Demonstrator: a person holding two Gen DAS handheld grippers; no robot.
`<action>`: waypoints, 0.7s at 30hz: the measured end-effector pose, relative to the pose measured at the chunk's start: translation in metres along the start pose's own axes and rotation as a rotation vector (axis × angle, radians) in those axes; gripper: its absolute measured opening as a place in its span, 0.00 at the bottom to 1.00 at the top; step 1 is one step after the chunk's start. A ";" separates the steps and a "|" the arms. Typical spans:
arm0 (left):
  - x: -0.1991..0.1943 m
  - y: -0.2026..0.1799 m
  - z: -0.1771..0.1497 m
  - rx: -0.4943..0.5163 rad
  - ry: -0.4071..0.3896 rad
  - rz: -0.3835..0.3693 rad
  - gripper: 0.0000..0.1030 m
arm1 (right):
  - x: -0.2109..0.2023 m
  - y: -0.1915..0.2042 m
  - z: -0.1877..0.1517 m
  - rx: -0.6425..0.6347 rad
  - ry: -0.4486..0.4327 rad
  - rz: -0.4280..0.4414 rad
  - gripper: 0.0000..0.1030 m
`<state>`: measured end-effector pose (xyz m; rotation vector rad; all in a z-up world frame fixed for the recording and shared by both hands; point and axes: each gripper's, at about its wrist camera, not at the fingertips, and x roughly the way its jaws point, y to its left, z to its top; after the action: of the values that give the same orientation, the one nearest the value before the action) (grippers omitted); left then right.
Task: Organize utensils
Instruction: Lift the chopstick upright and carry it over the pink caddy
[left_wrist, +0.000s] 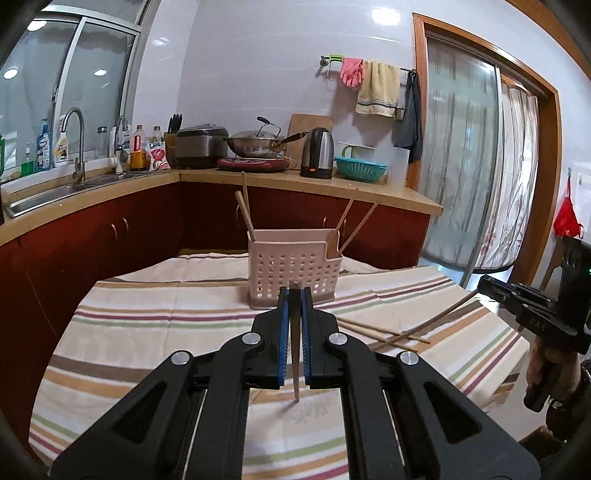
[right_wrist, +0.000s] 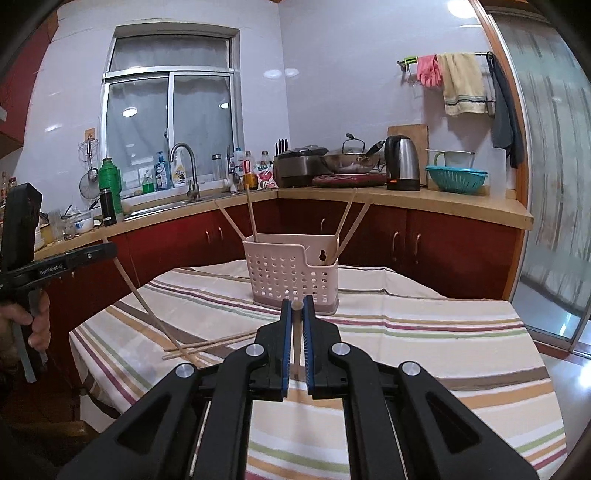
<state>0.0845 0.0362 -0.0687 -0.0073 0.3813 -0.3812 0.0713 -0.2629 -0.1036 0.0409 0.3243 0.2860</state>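
Both claws grip chopsticks above a striped tabletop (left_wrist: 147, 325): the left claw (left_wrist: 294, 295) clamps one chopstick (left_wrist: 295, 354), the right claw (right_wrist: 295, 306) another (right_wrist: 296, 332). The pink basket (left_wrist: 291, 269) stands at 12 o'clock; two loose chopsticks (left_wrist: 384, 332) lie at 3 o'clock.

One pink basket (right_wrist: 291, 273); four chopsticks in it (right_wrist: 252, 214); two flat on the cloth (right_wrist: 210, 341); two held (right_wrist: 295, 332).

Matt pale-pink perforated plastic basket (left_wrist: 293, 271) at frame centre; striped woven cloth (left_wrist: 166, 325) over the surface; bare-wood chopsticks (left_wrist: 384, 330); glossy steel kettle (left_wrist: 317, 153) behind.
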 end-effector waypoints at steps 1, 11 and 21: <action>0.004 -0.001 0.002 0.008 -0.004 0.005 0.06 | 0.004 -0.001 0.004 0.002 0.000 -0.001 0.06; 0.028 0.003 0.011 0.016 -0.006 0.016 0.06 | 0.027 -0.003 0.022 0.015 -0.010 0.006 0.06; 0.052 0.014 0.023 0.001 0.013 0.026 0.06 | 0.056 -0.001 0.039 0.011 -0.023 0.008 0.07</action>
<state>0.1427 0.0284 -0.0667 0.0012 0.3940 -0.3559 0.1347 -0.2483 -0.0836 0.0559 0.3033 0.2912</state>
